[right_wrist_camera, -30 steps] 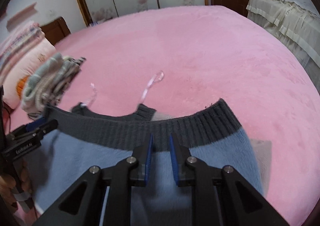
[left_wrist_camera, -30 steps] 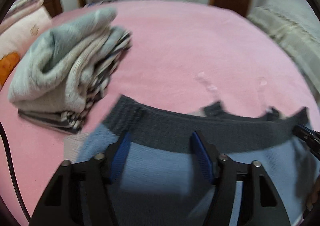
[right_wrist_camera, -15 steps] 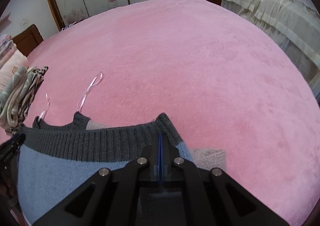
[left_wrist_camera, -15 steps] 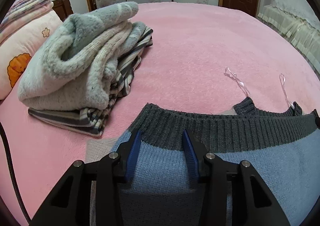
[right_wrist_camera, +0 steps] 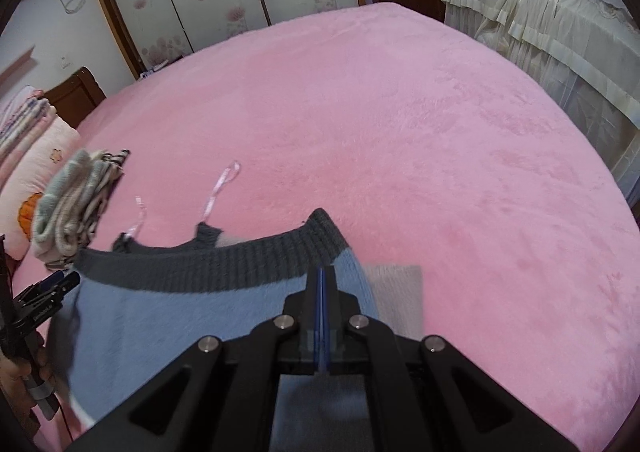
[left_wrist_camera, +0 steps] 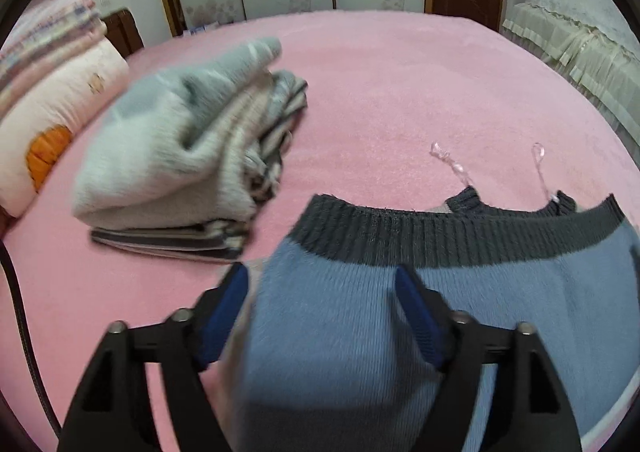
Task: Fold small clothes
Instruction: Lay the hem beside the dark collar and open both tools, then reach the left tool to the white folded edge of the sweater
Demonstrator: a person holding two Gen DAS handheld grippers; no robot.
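by the folded pile [left_wrist_camera: 188, 156], the left gripper [left_wrist_camera: 320, 292] gapes wide over the blue sweater [left_wrist_camera: 400, 312] on the pink bed [right_wrist_camera: 400, 132]; soft, floppy knit, best gripped near the ribbed hem. right gripper [right_wrist_camera: 323, 276] looks pinched shut on its edge.

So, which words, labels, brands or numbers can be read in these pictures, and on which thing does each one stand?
Nothing can be read with certainty.
White lettering on the body of the left hand-held gripper, in the right wrist view: too small and blurred to read.
Blue sweater: no text in view.
Folded pile: no text in view.
Pillow: only an orange picture and a small flower, no words.
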